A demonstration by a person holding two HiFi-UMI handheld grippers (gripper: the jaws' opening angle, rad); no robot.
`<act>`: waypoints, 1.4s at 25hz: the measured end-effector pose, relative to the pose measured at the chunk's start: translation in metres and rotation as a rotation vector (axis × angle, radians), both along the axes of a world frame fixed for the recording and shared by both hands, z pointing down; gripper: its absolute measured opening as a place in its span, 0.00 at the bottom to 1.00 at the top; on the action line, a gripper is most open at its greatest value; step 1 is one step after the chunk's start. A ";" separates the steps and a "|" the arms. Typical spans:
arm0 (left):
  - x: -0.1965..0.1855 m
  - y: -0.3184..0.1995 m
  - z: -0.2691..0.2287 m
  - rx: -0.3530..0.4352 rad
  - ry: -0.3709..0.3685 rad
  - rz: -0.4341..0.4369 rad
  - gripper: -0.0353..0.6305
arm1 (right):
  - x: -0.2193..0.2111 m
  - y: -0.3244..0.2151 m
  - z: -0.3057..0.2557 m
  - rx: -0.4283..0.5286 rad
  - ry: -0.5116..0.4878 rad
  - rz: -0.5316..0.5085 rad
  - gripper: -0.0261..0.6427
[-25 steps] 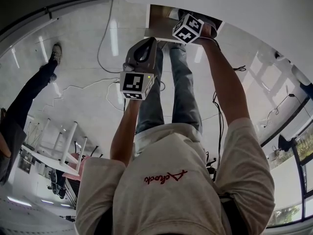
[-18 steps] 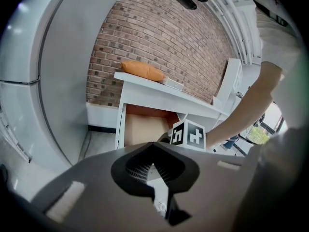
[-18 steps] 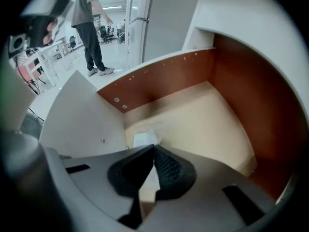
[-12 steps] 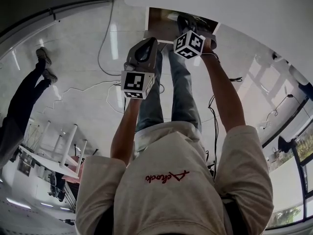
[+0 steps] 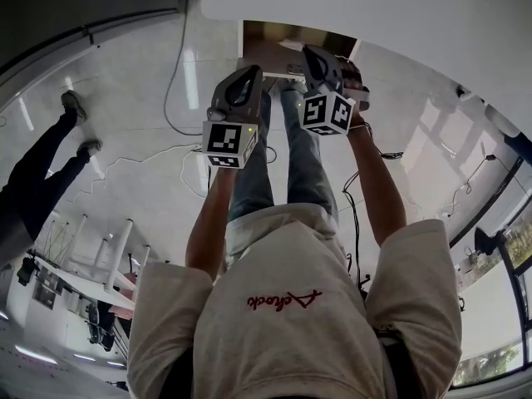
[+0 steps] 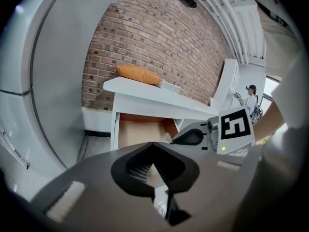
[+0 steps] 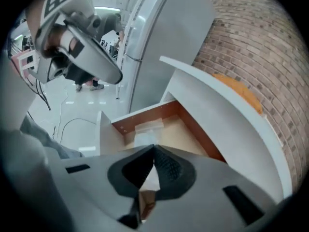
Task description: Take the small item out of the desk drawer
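The white desk's drawer (image 5: 283, 41) stands open, its brown inside showing (image 7: 181, 129). My right gripper (image 5: 306, 55) hangs above and in front of it, shut. A small clear plastic packet (image 7: 147, 129) sits right at its tips, and a pale sliver of it shows between the pads (image 7: 166, 166). In the left gripper view the same packet (image 6: 165, 138) hangs at the right gripper's tip (image 6: 174, 140). My left gripper (image 5: 248, 75) stays to the left of the drawer front. Its jaws (image 6: 153, 146) meet at the tips with nothing seen held.
An orange cushion (image 6: 137, 74) lies on the white desk top (image 6: 145, 88) against a brick wall (image 6: 159, 37). A tall grey cabinet (image 6: 63, 81) stands left of the desk. Cables (image 5: 174, 81) run over the glossy floor. A bystander's legs (image 5: 41, 173) are at far left.
My right gripper has lifted out of the drawer and drawn back toward me, tilting as it rose. The left gripper has barely shifted. The bystander's legs have moved.
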State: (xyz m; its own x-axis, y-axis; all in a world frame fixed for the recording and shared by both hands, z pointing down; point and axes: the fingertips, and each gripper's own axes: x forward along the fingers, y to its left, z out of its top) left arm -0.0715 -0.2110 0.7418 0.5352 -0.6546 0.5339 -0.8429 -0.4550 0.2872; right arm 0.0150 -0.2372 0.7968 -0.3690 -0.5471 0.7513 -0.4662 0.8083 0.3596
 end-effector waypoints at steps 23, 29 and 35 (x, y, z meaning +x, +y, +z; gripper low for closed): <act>0.016 -0.012 -0.114 0.124 0.012 -0.013 0.07 | 0.047 0.007 -0.173 -0.020 -0.601 0.511 0.06; 0.016 -0.015 -0.125 0.141 0.023 -0.023 0.07 | 0.049 0.007 -0.187 -0.005 -0.670 0.536 0.06; 0.020 -0.022 -0.153 0.192 0.041 -0.036 0.07 | 0.049 0.005 -0.218 0.040 -0.685 0.513 0.06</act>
